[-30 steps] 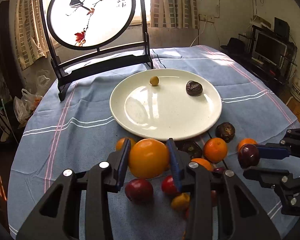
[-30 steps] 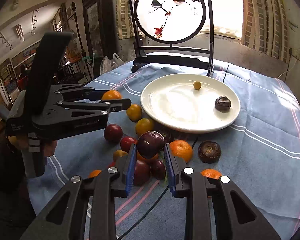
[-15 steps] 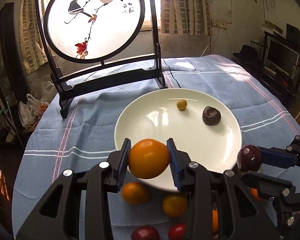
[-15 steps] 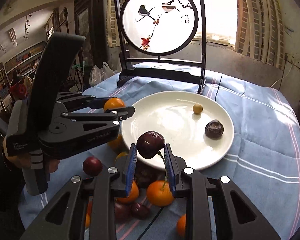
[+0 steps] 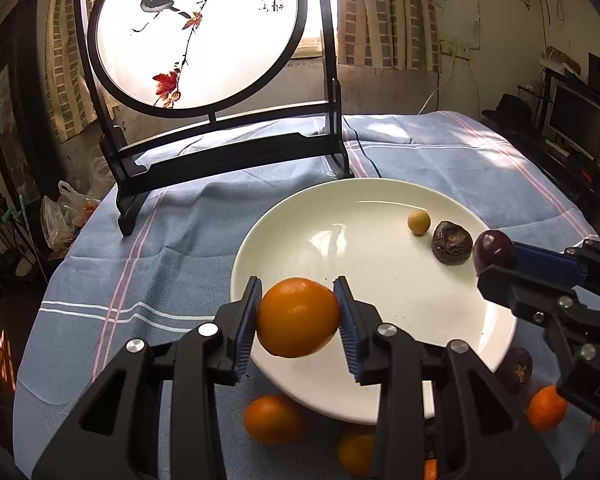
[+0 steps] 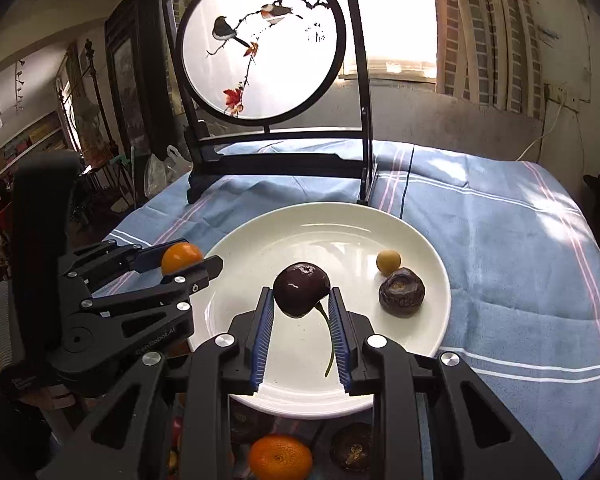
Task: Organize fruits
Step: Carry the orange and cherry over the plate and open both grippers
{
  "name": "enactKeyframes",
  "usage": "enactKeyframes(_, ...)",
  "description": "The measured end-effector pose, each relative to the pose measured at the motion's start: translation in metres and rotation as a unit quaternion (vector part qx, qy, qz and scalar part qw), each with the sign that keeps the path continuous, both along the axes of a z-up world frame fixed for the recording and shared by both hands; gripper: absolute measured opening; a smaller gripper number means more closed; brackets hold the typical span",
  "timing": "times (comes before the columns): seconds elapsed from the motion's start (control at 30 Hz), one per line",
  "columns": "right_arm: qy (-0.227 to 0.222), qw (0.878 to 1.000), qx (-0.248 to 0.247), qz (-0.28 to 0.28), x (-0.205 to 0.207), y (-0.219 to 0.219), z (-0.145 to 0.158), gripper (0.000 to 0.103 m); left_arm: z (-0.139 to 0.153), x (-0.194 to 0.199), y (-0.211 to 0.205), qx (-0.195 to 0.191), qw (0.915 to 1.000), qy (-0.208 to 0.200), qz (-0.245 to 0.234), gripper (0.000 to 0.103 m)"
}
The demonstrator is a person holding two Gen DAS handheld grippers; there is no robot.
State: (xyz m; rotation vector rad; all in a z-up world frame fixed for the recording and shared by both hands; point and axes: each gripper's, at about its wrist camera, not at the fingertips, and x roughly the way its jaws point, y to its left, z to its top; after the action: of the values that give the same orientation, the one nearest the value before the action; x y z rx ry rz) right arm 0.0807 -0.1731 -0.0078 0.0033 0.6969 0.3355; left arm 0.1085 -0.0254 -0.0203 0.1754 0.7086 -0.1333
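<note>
Left gripper [image 5: 298, 316]: closed on an orange fruit [image 5: 298, 316], blue pads pressing both its sides, held in the air over the near left rim of the plate [image 5: 380, 280].
Right gripper [image 6: 300, 304]: clamped on a dark cherry [image 6: 301, 289] (its stem hangs down between the fingers), held above the plate's middle.
Plate: white, resting on the blue striped cloth [image 5: 180, 232] that covers the worktop; on it lie a small yellow fruit [image 5: 419, 222] and, just beside it, a wrinkled dark fruit [image 5: 452, 242].
Loose fruit: an orange [image 6: 280, 458] and other dark fruits on the cloth at the plate's near edge.
Background: round bird-painted screen [image 5: 198, 32] in a black stand, behind the plate.
</note>
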Motion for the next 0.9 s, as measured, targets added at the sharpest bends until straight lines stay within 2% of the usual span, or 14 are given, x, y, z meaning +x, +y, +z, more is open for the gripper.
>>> enactKeyframes(0.57, 0.032, 0.999, -0.010, -0.002, 0.015, 0.006, -0.022, 0.029, -0.017, 0.009, -0.004, 0.015, 0.9995, 0.026, 0.003, 0.037)
enactKeyframes(0.6, 0.032, 0.999, -0.011, -0.007, 0.015, 0.006, -0.022, 0.030, -0.018, 0.009, -0.004, 0.016, 0.9995, 0.026, 0.004, 0.037)
enactKeyframes(0.63, 0.032, 0.999, -0.012, -0.010, 0.016, 0.006, -0.023, 0.036, -0.019, 0.009, -0.004, 0.017, 0.9995, 0.026, 0.005, 0.037)
enactKeyframes(0.67, 0.031, 0.999, -0.013, -0.012, 0.015, 0.006, -0.023, 0.040, -0.019, 0.009, -0.004, 0.018, 0.9995, 0.028, 0.005, 0.038)
enactKeyframes(0.77, 0.024, 0.999, -0.013, -0.017, 0.014, 0.004, -0.021, 0.047, -0.017, 0.008, -0.002, 0.019, 0.9996, 0.015, 0.014, 0.058)
enactKeyframes(0.9, 0.019, 1.000, -0.010, -0.015, 0.011, 0.003, -0.018, 0.047, -0.013, 0.006, -0.001, 0.017, 0.9997, 0.008, 0.014, 0.060)
